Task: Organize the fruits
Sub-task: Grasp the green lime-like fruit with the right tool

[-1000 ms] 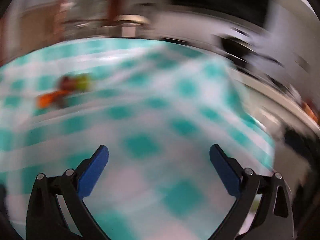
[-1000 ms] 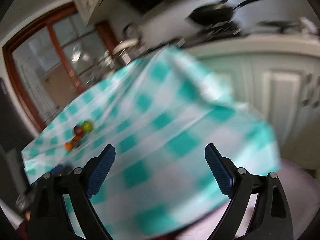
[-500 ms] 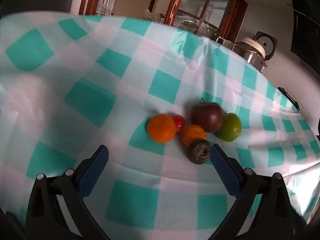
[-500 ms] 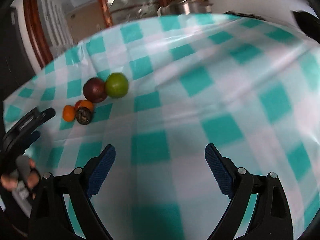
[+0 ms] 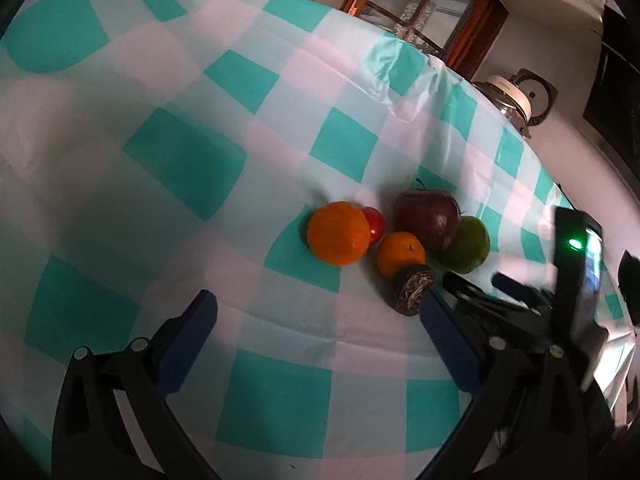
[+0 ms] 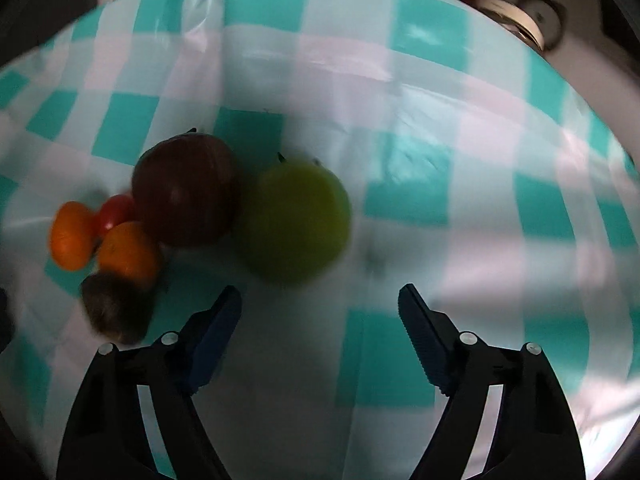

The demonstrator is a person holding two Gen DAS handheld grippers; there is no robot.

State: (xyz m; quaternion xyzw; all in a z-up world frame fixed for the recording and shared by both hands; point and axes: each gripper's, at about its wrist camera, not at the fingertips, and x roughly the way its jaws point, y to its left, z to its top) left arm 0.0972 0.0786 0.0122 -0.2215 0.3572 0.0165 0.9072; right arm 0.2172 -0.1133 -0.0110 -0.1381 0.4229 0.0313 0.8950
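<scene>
**Right claw nearer the green apple**

Left wrist: the left claw (image 5: 316,320) hung spread and empty, the fruit cluster (image 5: 400,240) ahead, slightly right, on the counter (image 5: 180,160).

Right wrist: the right claw (image 6: 320,312) gaped, empty, the green apple (image 6: 294,222) just ahead, barely left of centre.

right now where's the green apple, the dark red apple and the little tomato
green apple (image 6: 294,222), right wrist view, middle of its front face
dark red apple (image 6: 184,192), right wrist view, centre of its skin
tomato (image 5: 374,222), left wrist view, its exposed right side
</scene>
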